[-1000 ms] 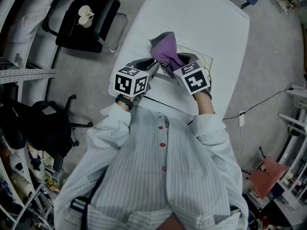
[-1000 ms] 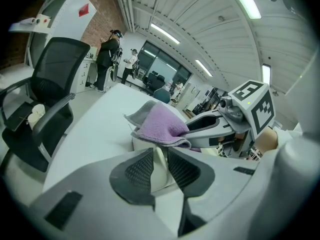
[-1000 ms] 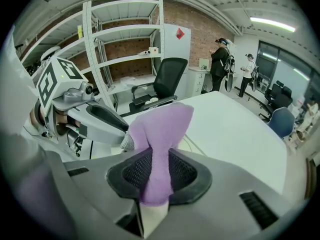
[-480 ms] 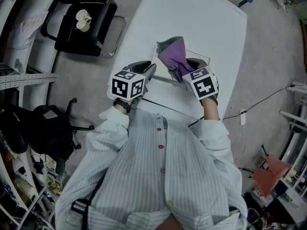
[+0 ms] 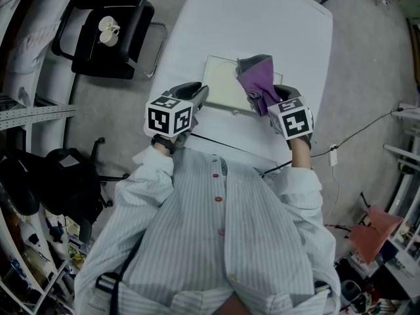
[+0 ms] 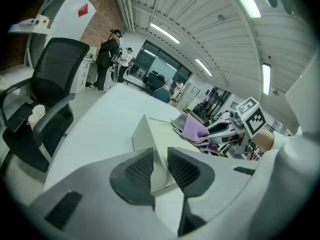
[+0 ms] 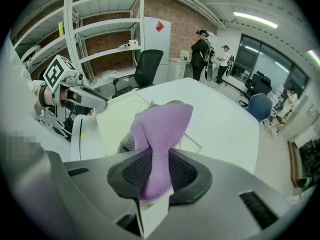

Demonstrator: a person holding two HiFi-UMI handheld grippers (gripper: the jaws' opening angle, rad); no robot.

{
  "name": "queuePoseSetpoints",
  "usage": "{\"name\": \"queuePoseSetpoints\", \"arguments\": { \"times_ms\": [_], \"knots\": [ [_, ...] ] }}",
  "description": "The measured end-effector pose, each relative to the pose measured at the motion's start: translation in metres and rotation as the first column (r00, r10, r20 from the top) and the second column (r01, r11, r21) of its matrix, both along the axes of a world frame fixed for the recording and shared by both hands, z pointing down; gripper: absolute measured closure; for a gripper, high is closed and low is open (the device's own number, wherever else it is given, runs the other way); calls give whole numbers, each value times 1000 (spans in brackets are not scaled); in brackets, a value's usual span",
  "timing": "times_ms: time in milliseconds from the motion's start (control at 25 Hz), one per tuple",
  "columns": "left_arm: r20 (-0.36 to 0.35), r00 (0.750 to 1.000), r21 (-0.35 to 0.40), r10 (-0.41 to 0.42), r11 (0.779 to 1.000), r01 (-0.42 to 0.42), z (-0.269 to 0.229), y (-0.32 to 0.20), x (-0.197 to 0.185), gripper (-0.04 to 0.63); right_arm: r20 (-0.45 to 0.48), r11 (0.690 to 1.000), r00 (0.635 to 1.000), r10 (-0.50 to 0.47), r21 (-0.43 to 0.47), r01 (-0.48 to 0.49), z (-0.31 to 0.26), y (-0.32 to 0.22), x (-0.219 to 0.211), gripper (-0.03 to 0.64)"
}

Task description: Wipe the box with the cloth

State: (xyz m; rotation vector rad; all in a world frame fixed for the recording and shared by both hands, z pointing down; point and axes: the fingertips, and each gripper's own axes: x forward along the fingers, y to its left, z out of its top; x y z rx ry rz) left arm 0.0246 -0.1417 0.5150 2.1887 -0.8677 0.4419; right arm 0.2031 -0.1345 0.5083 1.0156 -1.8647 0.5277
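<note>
A flat cream box lies on the white table. My left gripper is shut on the box's near left corner; in the left gripper view the box's edge runs between the pads of that gripper. My right gripper is shut on a purple-and-grey cloth, which rests over the box's right end. In the right gripper view the cloth rises from the shut jaws of that gripper, with the box top to its left.
A black office chair with a small white object on its seat stands left of the table. The table's right edge is close to my right gripper. A cable runs over the floor at right. People stand far off in the room.
My right gripper has carried the cloth rightward across the box top, uncovering more of the lid. The left gripper has stayed clamped on the box's corner.
</note>
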Motion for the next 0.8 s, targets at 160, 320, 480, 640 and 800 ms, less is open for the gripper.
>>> {"name": "queuePoseSetpoints", "arguments": {
  "times_ms": [160, 320, 480, 640, 800],
  "knots": [
    [-5, 1000, 0, -1, 1000, 1, 0, 0, 1, 522, -1, 1000, 1000, 23, -4, -23, -4, 4, 12, 523],
    [-7, 1000, 0, -3, 1000, 3, 0, 0, 0, 522, -3, 999, 999, 32, 6, -32, -4, 5, 11, 523],
    [-20, 1000, -3, -7, 1000, 7, -2, 0, 0, 522, 37, 1000, 999, 12, 10, -13, -15, 9, -2, 523],
    [-38, 999, -15, -14, 1000, 13, -4, 1, -3, 522, 188, 999, 982, -20, 32, 14, -42, 15, -44, 523],
    [-46, 999, -16, -8, 1000, 7, -5, 5, -6, 522, 299, 998, 952, -67, 40, 57, -50, 15, -94, 523]
  ]
}}
